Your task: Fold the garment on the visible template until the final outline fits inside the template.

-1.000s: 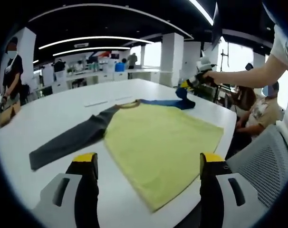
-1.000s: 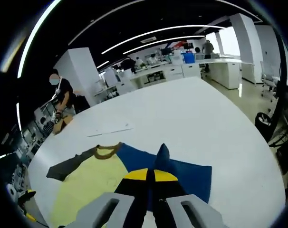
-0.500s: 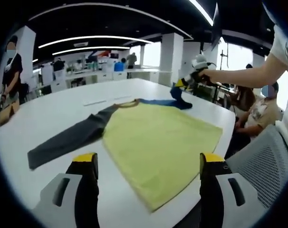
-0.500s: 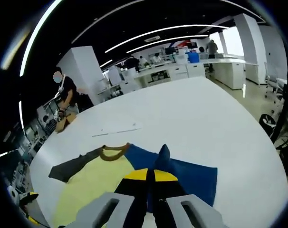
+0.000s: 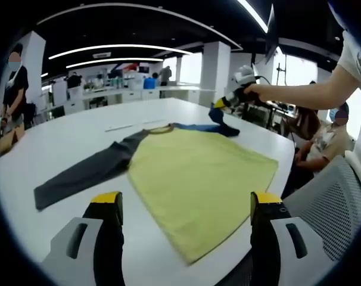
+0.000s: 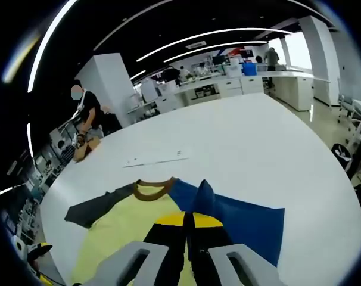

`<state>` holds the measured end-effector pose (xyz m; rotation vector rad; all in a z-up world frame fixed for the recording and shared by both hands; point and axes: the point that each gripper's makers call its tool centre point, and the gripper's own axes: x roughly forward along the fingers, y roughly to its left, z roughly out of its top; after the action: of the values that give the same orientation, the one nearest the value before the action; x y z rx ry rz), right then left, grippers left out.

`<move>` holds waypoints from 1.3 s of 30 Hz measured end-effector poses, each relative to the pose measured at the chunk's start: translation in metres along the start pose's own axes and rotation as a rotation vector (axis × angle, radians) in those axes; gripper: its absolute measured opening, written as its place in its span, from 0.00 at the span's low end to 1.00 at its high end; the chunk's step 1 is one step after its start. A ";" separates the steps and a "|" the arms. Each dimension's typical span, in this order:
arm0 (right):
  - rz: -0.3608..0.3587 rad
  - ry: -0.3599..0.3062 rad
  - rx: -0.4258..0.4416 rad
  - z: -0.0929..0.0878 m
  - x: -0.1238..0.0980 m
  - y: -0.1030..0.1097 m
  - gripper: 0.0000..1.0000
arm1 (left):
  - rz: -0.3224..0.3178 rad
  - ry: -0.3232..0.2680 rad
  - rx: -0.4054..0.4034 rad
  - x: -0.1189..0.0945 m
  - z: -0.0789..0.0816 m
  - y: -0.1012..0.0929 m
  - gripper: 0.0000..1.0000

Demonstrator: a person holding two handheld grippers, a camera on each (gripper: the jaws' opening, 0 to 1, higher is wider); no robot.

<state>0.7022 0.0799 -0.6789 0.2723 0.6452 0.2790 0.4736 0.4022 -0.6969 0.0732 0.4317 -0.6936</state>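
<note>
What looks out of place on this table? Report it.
The shirt lies flat with its grey sleeve stretched out, but its blue sleeve is pinched and lifted by the right tongs, bunched into a peak. The hem corner nearest the left tongs reaches the table edge. Nothing looks spilled or damaged.

Big white bench [image 5: 61, 134] in an open-plan office, curved ceiling light strips [image 5: 118, 49] overhead. A person in black [image 6: 88, 116] stands at the far edge, another sits beside a grey mesh chair [image 5: 332, 199].
</note>
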 end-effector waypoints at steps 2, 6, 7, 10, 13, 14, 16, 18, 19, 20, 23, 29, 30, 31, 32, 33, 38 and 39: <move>0.008 -0.001 0.006 0.001 0.002 0.004 0.00 | -0.002 0.000 -0.001 0.000 0.000 0.000 0.85; 0.016 0.006 0.008 0.000 0.007 0.012 0.00 | -0.004 0.003 -0.001 0.000 -0.001 -0.001 0.85; 0.018 0.007 0.011 0.000 0.008 0.013 0.00 | -0.005 0.005 -0.001 0.000 -0.002 -0.001 0.85; 0.026 0.011 0.014 -0.001 0.012 0.020 0.00 | -0.007 0.006 -0.003 0.001 -0.002 -0.001 0.85; 0.034 0.017 0.013 -0.004 0.014 0.027 0.00 | -0.008 0.006 -0.003 0.001 -0.003 -0.001 0.85; 0.038 0.018 0.012 -0.004 0.015 0.030 0.00 | -0.009 0.006 -0.004 0.001 -0.003 -0.001 0.85; 0.042 0.020 0.009 -0.004 0.017 0.034 0.00 | -0.009 0.006 -0.004 0.001 -0.003 -0.001 0.85; 0.047 0.021 0.008 -0.004 0.019 0.038 0.00 | -0.010 0.009 -0.003 0.001 -0.004 -0.001 0.85; 0.052 0.021 0.008 -0.004 0.021 0.041 0.00 | -0.009 0.009 -0.004 0.001 -0.004 -0.001 0.85; 0.055 0.021 0.007 -0.004 0.022 0.043 0.00 | -0.010 0.008 -0.005 0.001 -0.004 -0.001 0.85; 0.063 0.025 0.001 -0.003 0.025 0.049 0.00 | -0.009 0.008 -0.005 0.000 -0.004 0.000 0.85; 0.092 0.036 0.004 -0.005 0.033 0.063 0.00 | -0.010 0.010 -0.008 0.000 -0.005 0.001 0.85; 0.094 0.038 0.001 -0.005 0.033 0.065 0.00 | -0.009 0.010 -0.008 0.000 -0.005 0.001 0.85; 0.098 0.039 0.001 -0.006 0.034 0.068 0.00 | -0.007 0.009 -0.010 0.000 -0.005 0.001 0.84; 0.101 0.040 0.002 -0.006 0.035 0.070 0.00 | -0.007 0.008 -0.011 0.000 -0.005 0.001 0.84; 0.109 0.045 0.003 -0.007 0.037 0.073 0.00 | -0.009 0.008 -0.013 0.000 -0.005 0.001 0.84; 0.120 0.054 -0.006 -0.010 0.042 0.083 0.00 | -0.009 0.010 -0.016 0.000 -0.008 0.001 0.84; 0.123 0.054 -0.005 -0.010 0.043 0.085 0.00 | -0.010 0.010 -0.017 0.000 -0.008 0.001 0.84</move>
<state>0.7142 0.1746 -0.6823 0.3010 0.6824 0.4066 0.4709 0.4044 -0.7041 0.0590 0.4480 -0.6997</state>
